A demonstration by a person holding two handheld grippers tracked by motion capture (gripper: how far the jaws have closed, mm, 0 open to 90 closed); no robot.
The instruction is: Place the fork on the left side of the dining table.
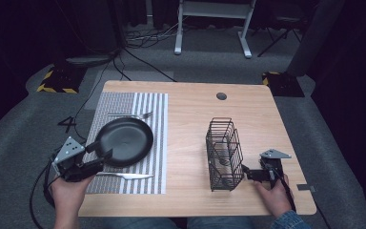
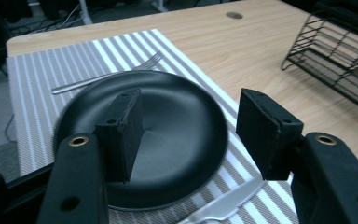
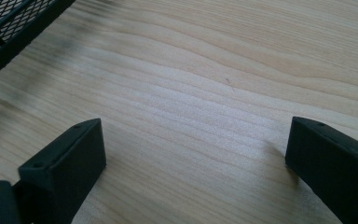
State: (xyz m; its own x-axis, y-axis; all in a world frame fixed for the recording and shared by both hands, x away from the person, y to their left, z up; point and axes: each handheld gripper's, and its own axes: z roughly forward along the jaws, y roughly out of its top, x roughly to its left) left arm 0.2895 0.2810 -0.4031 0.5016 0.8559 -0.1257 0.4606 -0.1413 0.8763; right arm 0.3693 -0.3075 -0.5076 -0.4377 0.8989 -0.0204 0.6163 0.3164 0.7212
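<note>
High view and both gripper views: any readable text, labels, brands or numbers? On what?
None readable.
Round black plate: no marking.
Striped grey placemat: stripes, no text.
Black wire rack: no label.
Silver fork, silver knife: any stamps too small to tell.

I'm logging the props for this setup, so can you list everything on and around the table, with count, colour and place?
Table: one, light wood, centre.
Placemat: one, grey-white striped, table's left half.
Plate: one, black, on the placemat.
Fork: one, silver, beyond the plate.
Knife: one, silver, near side of the plate.
Wire rack: one, black, right of centre.
Left gripper: one, black, open over the plate's near edge.
Right gripper: one, black, open beside the rack.
</note>
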